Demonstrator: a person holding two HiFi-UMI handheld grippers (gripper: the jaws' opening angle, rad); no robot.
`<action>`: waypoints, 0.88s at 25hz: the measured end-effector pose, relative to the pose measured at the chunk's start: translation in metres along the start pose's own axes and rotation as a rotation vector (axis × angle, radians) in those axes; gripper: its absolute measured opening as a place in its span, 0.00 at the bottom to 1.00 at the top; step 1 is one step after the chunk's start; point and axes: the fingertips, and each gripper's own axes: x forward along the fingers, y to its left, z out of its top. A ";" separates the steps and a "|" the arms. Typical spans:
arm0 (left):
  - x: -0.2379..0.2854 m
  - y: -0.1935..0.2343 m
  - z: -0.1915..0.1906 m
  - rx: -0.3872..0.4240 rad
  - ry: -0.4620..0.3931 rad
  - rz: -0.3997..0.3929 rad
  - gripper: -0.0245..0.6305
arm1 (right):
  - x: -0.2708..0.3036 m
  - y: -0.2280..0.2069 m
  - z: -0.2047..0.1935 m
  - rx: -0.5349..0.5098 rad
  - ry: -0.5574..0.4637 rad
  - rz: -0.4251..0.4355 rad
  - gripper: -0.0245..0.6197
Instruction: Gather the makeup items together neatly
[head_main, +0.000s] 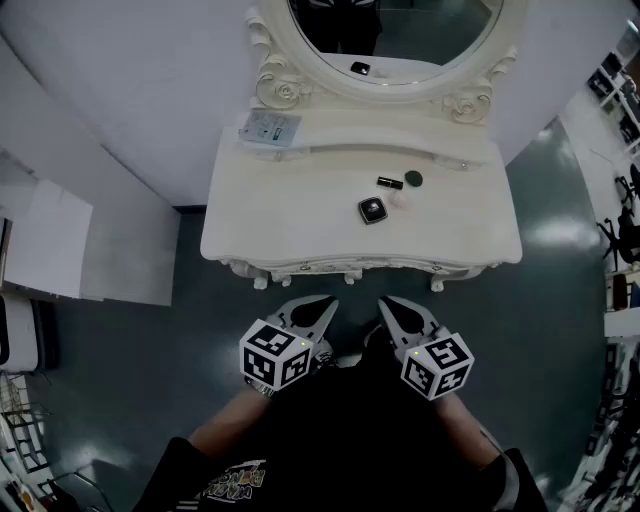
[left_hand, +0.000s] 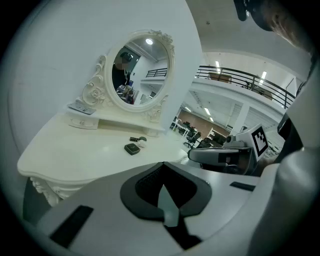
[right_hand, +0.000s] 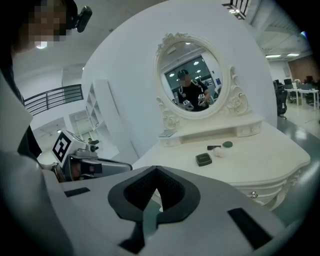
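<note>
- The left gripper (head_main: 329, 304) and the right gripper (head_main: 386, 302) are hanging side by side in front of the person's body. Both are stopping short of the dressing table (head_main: 300, 240) and tipping slightly down toward it.
- Both are sitting with their jaws pressed together and nothing between them (each gripper's own view is showing the dark pads meeting, with only tabletop beyond). Neither is touching the table or any item.
- The makeup is lying ahead of the tips, past the table's front edge and right of its middle, so the right gripper is looking like the nearer one.
- The square black compact (head_main: 372, 210) is lying flat nearest the front, almost straight ahead of the right gripper's tips and a little apart from the rest.
- Just behind it, to its right, a small white round piece (right_hand: 218, 151) is resting beside the others.
- Behind that, the black lipstick tube (head_main: 389, 183) is lying on its side, its long axis running across the table, with its right end just beside the round dark-green lid (head_main: 413, 180).
- Gathering is looking not yet begun: the likely first call is reaching forward and opening the jaws.
- Farthest back, a flat pale packet (head_main: 268, 127) is lying on the raised shelf at the left, well apart, below the oval mirror (head_main: 400, 75).
</note>
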 end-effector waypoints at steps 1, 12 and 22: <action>0.001 -0.001 0.000 -0.001 0.000 0.000 0.05 | -0.001 -0.001 -0.001 0.000 0.000 -0.001 0.08; 0.007 -0.007 -0.002 0.003 0.007 -0.010 0.05 | -0.007 -0.007 -0.003 0.012 -0.006 -0.009 0.08; 0.009 0.000 -0.006 -0.033 0.019 -0.008 0.05 | 0.003 -0.020 0.003 0.013 0.014 -0.023 0.08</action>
